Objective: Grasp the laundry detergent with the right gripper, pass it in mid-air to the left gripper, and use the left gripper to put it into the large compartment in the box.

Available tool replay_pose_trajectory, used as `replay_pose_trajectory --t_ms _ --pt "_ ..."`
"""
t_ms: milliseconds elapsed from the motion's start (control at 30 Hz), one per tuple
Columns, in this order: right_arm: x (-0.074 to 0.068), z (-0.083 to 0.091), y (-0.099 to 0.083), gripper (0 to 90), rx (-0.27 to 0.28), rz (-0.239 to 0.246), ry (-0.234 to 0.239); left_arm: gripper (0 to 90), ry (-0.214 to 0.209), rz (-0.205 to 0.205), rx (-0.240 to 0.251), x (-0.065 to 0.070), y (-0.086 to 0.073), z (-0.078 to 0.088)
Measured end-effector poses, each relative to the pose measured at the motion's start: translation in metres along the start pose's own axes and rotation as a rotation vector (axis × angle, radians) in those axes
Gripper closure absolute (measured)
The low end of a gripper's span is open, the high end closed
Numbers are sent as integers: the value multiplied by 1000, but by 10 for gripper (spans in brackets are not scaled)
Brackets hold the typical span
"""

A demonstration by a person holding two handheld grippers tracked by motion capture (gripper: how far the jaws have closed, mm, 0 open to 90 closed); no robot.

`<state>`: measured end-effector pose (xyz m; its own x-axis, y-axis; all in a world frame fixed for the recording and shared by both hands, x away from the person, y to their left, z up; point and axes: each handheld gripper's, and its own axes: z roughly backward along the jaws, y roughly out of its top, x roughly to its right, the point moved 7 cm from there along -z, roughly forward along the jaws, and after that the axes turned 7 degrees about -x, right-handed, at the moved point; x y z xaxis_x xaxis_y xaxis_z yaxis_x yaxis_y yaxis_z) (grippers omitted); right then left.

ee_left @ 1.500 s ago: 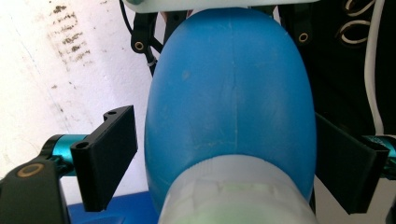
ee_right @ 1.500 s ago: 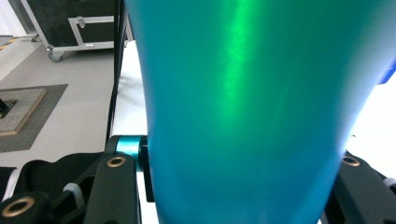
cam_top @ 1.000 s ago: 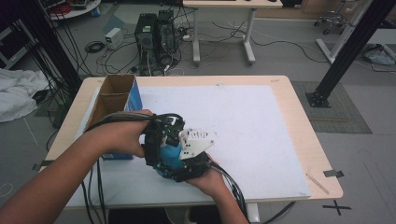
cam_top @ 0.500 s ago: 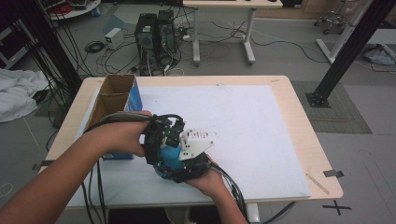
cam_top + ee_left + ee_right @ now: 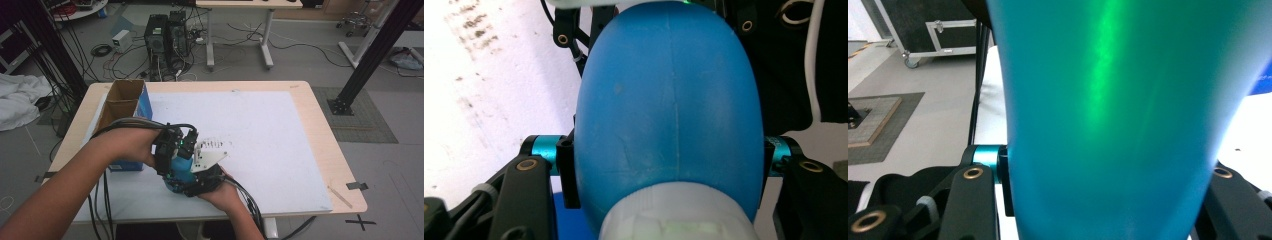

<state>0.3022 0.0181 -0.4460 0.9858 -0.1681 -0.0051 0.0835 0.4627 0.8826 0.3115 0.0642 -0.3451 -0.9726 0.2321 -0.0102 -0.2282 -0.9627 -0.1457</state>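
A blue rounded bottle (image 5: 179, 169) with a white neck is held above the table's front left, between both hands. In the left gripper view its blue body (image 5: 669, 115) sits between the jaws of my left gripper (image 5: 669, 155). These jaws have just been closing and now press on both sides of it. In the right gripper view the bottle looks teal (image 5: 1108, 100), and my right gripper (image 5: 1108, 170) is shut on it. Seen from above, the left gripper (image 5: 167, 150) comes in from the left and the right gripper (image 5: 202, 175) from below.
An open cardboard box with a blue side (image 5: 122, 102) stands at the table's left edge, just behind the left hand. A white sheet (image 5: 265, 125) with small dark marks covers most of the wooden table (image 5: 320, 130). Cables trail off the front edge.
Both hands and the bottle stay in place. The left gripper sits slightly tighter against the blue bottle than a second ago.
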Motion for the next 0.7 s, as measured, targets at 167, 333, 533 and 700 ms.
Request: replay_pose_trajectory --t_ms 167,333,533,700 --pt "0 2 -2 450 3 0 -10 393 17 -1 -3 0 2 1" --pt "1 8 0 428 15 8 -18 398 48 6 18 2 5 8" --pt "3 14 3 323 30 -41 -17 397 38 24 36 0 3 18" --pt "7 29 2 260 20 -79 -20 395 20 73 36 -4 -8 29"
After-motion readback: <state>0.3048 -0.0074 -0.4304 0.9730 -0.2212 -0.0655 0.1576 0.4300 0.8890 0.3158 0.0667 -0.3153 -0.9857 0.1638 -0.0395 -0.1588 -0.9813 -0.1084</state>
